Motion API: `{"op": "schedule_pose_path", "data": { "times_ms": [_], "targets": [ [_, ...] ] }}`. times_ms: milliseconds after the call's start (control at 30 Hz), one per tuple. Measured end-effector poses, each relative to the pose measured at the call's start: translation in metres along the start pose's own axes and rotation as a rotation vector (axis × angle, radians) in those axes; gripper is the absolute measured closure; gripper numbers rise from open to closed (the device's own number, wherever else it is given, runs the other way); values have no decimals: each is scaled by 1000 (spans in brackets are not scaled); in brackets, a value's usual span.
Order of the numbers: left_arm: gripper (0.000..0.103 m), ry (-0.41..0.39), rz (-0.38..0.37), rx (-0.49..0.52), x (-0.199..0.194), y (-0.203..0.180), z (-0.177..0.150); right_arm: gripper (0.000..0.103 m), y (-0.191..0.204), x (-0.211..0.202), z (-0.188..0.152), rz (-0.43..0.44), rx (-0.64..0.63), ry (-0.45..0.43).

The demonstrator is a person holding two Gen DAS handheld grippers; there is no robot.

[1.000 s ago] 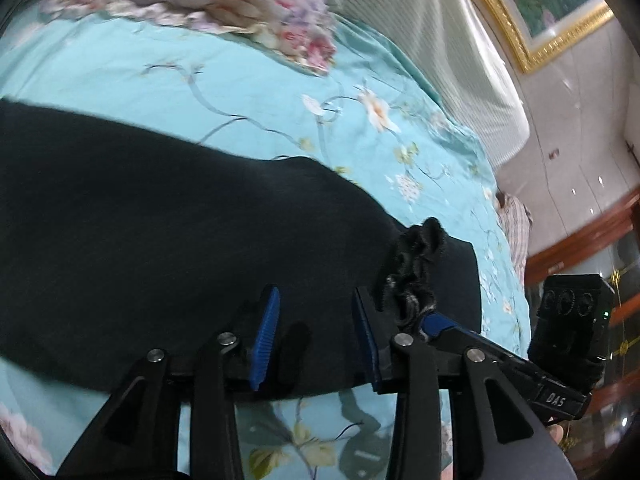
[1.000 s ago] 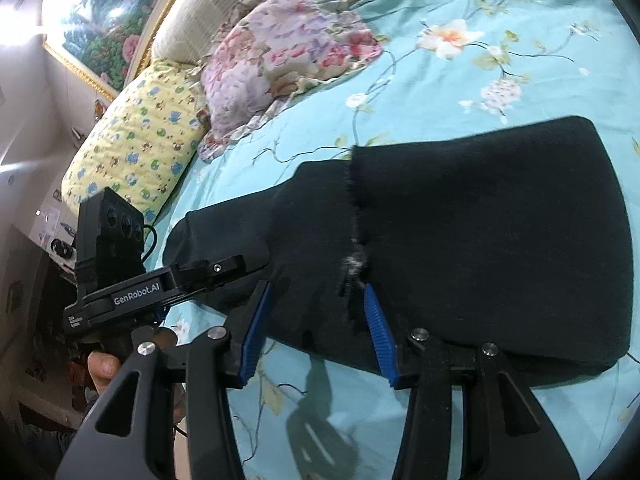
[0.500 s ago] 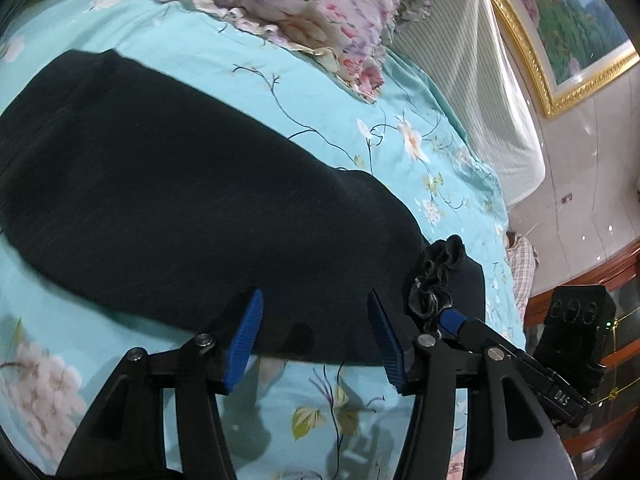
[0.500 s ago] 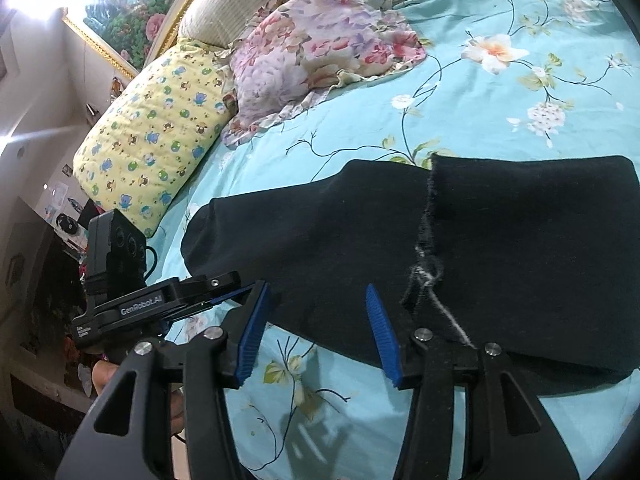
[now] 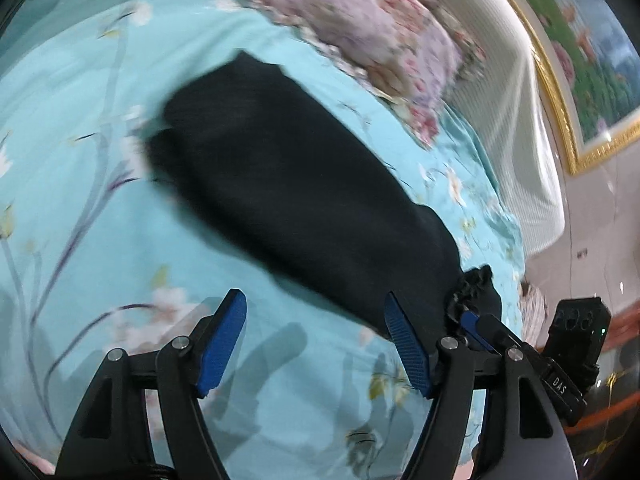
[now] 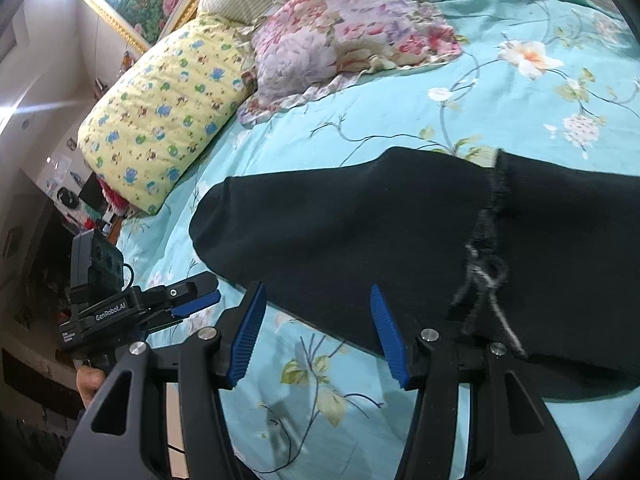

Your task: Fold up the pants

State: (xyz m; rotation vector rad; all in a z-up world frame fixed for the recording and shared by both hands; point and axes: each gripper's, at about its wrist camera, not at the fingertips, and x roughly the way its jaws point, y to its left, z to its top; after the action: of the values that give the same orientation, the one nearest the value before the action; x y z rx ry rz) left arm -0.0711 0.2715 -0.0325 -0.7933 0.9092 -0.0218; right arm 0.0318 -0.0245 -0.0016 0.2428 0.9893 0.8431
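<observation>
The black pants (image 5: pixel 288 184) lie flat on the turquoise flowered sheet (image 5: pixel 80 240), folded over lengthwise, with the drawstring (image 6: pixel 484 276) loose at the waist. My left gripper (image 5: pixel 313 296) hangs over the sheet just off the pants' near edge. Its jaws are opening and nothing is between them. The right gripper (image 6: pixel 317 290) is open over the near edge of the pants, its pads not touching the cloth. From the left wrist view the right gripper (image 5: pixel 476 320) shows beside the bunched waistband. A hand (image 6: pixel 90 380) holds the left gripper (image 6: pixel 192 300) at the bed's side.
A floral pillow (image 6: pixel 340 40) and a yellow patterned pillow (image 6: pixel 160 120) lie at the head of the bed, against a striped headboard (image 5: pixel 512 100). A gold-framed painting (image 5: pixel 580 60) hangs above. Dark furniture with small items (image 6: pixel 68 208) stands beside the bed.
My left gripper slid off the pants along their near edge onto the sheet while its jaws widened. The right gripper drew back a little, and the drawstring now sits to its right.
</observation>
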Motion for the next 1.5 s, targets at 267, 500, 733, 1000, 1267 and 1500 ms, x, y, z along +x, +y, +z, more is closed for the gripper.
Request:
{"op": "schedule_pose_path", "data": {
  "times_ms": [267,500,733,1000,1267,1500],
  "targets": [
    [31,-21,-7,-113,-2,36,16,47,24,34,19,0,-108,74],
    [31,-50,7,-196,6,45,32,47,61,75,66,30,-277,158],
    [23,-80,42,-249,16,42,45,47,86,138,119,49,-418,279],
    [22,-116,45,-248,24,40,54,49,113,216,135,98,-580,494],
    [45,-160,74,-233,25,42,58,72,129,242,129,102,-651,525],
    [70,-170,78,-227,24,50,64,84,120,217,137,174,-590,458]
  ]
}}
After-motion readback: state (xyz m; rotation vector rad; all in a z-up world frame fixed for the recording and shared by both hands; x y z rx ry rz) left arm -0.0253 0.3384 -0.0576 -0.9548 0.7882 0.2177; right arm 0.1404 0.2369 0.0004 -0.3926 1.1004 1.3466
